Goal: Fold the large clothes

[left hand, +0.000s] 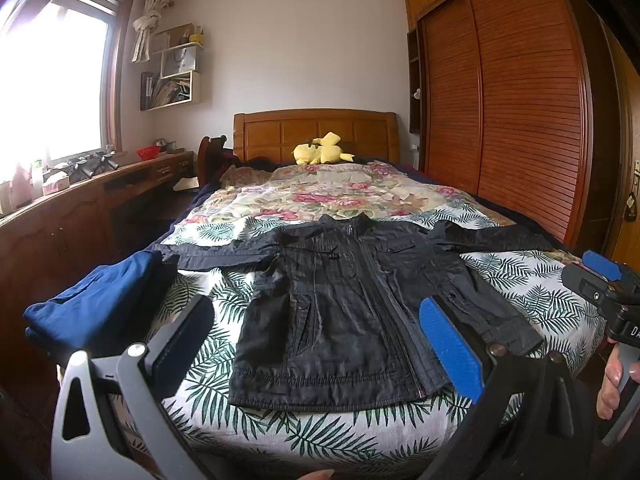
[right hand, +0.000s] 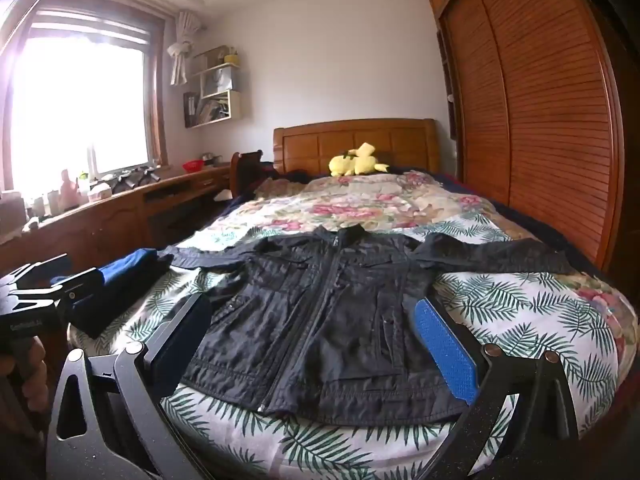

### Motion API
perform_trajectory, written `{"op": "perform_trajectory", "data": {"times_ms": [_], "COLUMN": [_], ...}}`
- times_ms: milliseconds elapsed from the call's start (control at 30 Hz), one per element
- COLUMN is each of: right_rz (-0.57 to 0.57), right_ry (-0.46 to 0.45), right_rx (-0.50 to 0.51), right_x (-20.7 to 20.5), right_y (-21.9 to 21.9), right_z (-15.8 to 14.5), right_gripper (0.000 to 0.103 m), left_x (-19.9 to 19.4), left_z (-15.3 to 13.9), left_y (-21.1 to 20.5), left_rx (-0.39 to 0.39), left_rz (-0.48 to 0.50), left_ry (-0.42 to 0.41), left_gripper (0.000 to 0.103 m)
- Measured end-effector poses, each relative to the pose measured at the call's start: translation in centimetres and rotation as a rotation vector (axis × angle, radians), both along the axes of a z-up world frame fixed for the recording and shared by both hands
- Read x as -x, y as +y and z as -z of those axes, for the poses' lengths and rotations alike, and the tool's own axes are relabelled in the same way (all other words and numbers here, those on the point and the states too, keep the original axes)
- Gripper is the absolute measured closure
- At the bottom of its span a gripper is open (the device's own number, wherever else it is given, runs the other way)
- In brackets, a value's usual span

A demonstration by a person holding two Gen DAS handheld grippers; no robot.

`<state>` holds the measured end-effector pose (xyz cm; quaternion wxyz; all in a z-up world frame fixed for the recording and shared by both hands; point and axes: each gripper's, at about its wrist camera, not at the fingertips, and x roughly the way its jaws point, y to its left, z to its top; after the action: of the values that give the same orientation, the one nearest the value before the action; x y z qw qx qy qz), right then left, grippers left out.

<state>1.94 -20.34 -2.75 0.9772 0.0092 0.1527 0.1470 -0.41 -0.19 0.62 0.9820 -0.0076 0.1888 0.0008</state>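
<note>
A black zip-up jacket (left hand: 344, 304) lies flat and face up on the bed, zipped, both sleeves spread out sideways, hem toward me. It also shows in the right wrist view (right hand: 332, 320). My left gripper (left hand: 316, 340) is open and empty, held above the near edge of the bed in front of the hem. My right gripper (right hand: 316, 340) is open and empty too, at about the same height over the hem. The right gripper shows at the right edge of the left wrist view (left hand: 604, 280), and the left gripper shows at the left edge of the right wrist view (right hand: 44, 288).
A folded blue garment (left hand: 96, 304) lies at the bed's left corner next to the left sleeve. The bed (left hand: 532, 292) has a leaf-print sheet and a floral quilt (left hand: 320, 192) behind. A yellow plush (left hand: 320, 150) sits by the headboard. A wooden wardrobe (left hand: 512, 100) stands right, a desk (left hand: 80, 200) left.
</note>
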Motion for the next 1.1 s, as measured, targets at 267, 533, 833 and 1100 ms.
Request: {"op": "perform_trajectory", "data": {"times_ms": [267, 533, 833, 1100], "right_rz": [-0.001, -0.001, 0.000, 0.000], "right_ry": [-0.002, -0.002, -0.004, -0.004], "right_rx": [0.000, 0.000, -0.001, -0.001], "right_x": [0.06, 0.12, 0.15, 0.22], "right_y": [0.07, 0.07, 0.01, 0.07], "right_z": [0.08, 0.06, 0.02, -0.01], "right_gripper": [0.000, 0.000, 0.000, 0.000], "left_x": [0.05, 0.07, 0.10, 0.16], "left_z": [-0.03, -0.24, -0.24, -0.34], "left_y": [0.13, 0.10, -0.06, -0.19], "left_rx": [0.000, -0.004, -0.006, -0.008], "left_rz": [-0.001, -0.003, -0.001, -0.001], "left_ry": [-0.003, -0.006, -0.006, -0.009], "left_gripper": [0.000, 0.000, 0.000, 0.000]}}
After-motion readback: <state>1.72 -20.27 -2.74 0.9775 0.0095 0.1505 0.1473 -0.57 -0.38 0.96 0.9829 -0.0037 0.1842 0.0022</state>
